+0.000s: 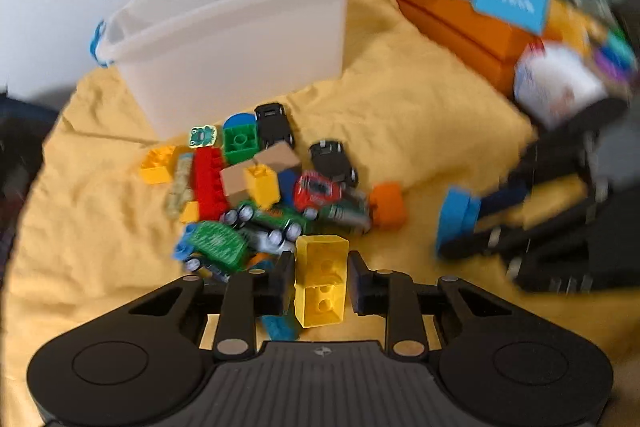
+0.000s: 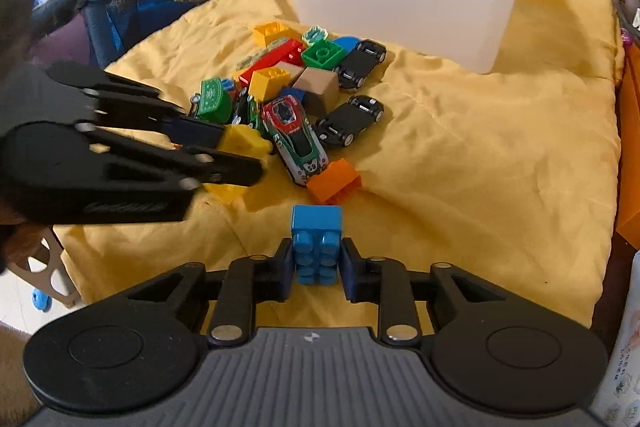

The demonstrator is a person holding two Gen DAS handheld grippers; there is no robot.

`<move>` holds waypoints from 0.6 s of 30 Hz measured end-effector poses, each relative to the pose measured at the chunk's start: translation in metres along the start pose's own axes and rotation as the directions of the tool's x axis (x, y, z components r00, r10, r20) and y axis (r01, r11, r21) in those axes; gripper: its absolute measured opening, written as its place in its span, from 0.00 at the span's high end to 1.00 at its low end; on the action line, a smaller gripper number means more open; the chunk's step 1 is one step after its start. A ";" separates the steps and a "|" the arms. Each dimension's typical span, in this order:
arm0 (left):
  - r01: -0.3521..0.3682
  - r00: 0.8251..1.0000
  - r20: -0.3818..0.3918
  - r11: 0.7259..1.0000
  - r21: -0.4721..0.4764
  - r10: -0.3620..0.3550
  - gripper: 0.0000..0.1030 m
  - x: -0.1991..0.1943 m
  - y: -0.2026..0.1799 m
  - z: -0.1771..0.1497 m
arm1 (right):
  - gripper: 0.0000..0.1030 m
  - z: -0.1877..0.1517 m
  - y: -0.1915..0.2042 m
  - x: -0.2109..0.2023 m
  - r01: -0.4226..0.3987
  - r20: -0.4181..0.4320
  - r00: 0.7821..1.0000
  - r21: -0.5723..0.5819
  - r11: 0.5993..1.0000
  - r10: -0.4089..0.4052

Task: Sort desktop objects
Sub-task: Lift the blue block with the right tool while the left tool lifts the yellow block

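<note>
Left claw (image 1: 320, 283) grips a yellow brick (image 1: 320, 281) beside the toy pile (image 1: 264, 187). Right claw (image 2: 316, 273) grips a blue brick (image 2: 317, 245) above the yellow cloth (image 2: 480, 167)

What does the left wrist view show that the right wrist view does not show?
Only the left wrist view shows the orange box and the hollow underside of the yellow brick in the left gripper. Only the right wrist view shows the studs of the blue brick in the right gripper. Both show the white bin and the toy pile.
</note>
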State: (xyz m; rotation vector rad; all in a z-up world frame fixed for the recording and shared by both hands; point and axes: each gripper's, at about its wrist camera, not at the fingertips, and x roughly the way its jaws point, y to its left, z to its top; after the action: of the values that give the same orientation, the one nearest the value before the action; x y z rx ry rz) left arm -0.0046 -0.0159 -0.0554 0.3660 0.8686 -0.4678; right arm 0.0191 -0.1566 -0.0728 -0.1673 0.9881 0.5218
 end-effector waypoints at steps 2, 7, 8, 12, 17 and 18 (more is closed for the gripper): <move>-0.030 0.999 -0.017 0.999 0.043 0.031 0.70 -0.008 -0.002 -0.003 | 0.74 0.000 0.005 -0.005 0.017 0.001 1.000 -0.039 0.999 -0.017; -0.117 0.991 -0.043 0.981 0.156 0.125 0.70 -0.005 -0.014 -0.010 | 0.74 0.006 0.017 -0.029 0.028 -0.055 0.998 -0.146 0.989 -0.036; -0.119 0.990 -0.050 0.979 0.167 0.129 0.71 -0.001 -0.018 -0.010 | 0.74 0.008 0.017 -0.033 0.017 -0.074 0.997 -0.152 0.988 -0.028; -0.089 0.994 -0.048 0.974 0.209 0.101 0.72 0.008 -0.037 -0.016 | 0.74 0.011 0.012 -0.016 -0.020 -0.177 0.984 -0.140 0.990 -0.006; -0.012 1.000 0.030 0.980 0.200 0.006 0.64 -0.009 -0.047 -0.020 | 0.70 0.015 -0.001 0.009 -0.024 -0.145 0.989 -0.049 0.999 0.017; 0.014 0.999 0.040 0.981 0.195 -0.022 0.62 -0.011 -0.048 -0.020 | 0.67 0.016 -0.003 0.009 -0.022 -0.119 0.993 -0.044 0.999 0.016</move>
State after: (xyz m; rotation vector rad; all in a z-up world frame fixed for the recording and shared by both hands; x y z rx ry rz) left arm -0.0492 -0.0437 -0.0642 0.5267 0.7879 -0.5774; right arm 0.0369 -0.1504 -0.0721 -0.2314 1.0946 0.5568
